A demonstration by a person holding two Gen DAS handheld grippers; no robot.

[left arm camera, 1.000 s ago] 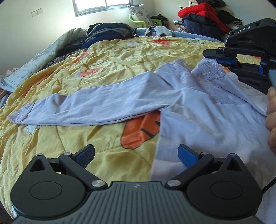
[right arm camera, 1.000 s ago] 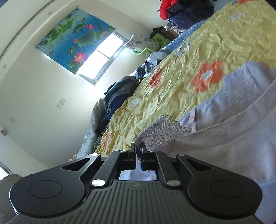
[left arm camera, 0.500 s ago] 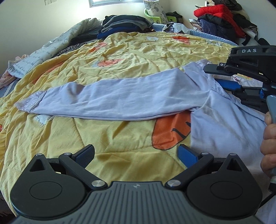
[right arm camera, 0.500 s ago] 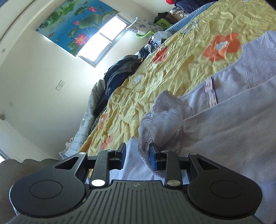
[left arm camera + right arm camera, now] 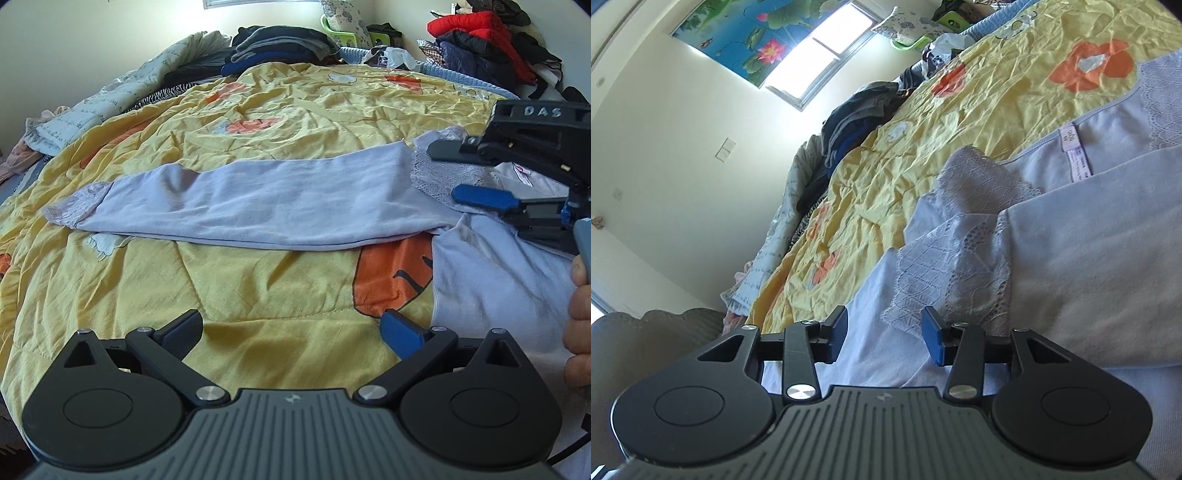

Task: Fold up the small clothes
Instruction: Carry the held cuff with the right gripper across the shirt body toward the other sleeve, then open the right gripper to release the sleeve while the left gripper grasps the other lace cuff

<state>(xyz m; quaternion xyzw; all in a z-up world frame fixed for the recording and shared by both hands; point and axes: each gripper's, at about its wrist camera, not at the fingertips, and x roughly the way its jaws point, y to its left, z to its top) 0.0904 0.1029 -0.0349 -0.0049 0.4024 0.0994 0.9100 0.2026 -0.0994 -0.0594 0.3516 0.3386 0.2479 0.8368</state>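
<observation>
A pale lilac long-sleeved top [image 5: 258, 206] lies flat on the yellow quilt, one sleeve stretched out to the left with a lace cuff [image 5: 74, 206] at its end. My left gripper [image 5: 291, 332] is open and empty, low over the quilt just left of the top's body. My right gripper [image 5: 443, 173] is open at the right, its fingers standing apart around the other lace cuff [image 5: 436, 173], which lies folded onto the top's body. In the right wrist view the right gripper [image 5: 884, 332] is open and the lace cuff [image 5: 960, 236] lies loose just beyond its fingertips.
The yellow quilt [image 5: 258, 118] with orange prints covers the bed. Dark folded clothes [image 5: 280, 40] and a red and dark pile [image 5: 480, 40] sit at the far edge. A grey-white blanket [image 5: 96, 107] runs along the left side. The wall and window [image 5: 820, 55] are beyond.
My right gripper was shut on the lace cuff a second ago; it lowered the sleeve onto the top's body and opened, letting the cuff go. My left gripper shifted left, staying open.
</observation>
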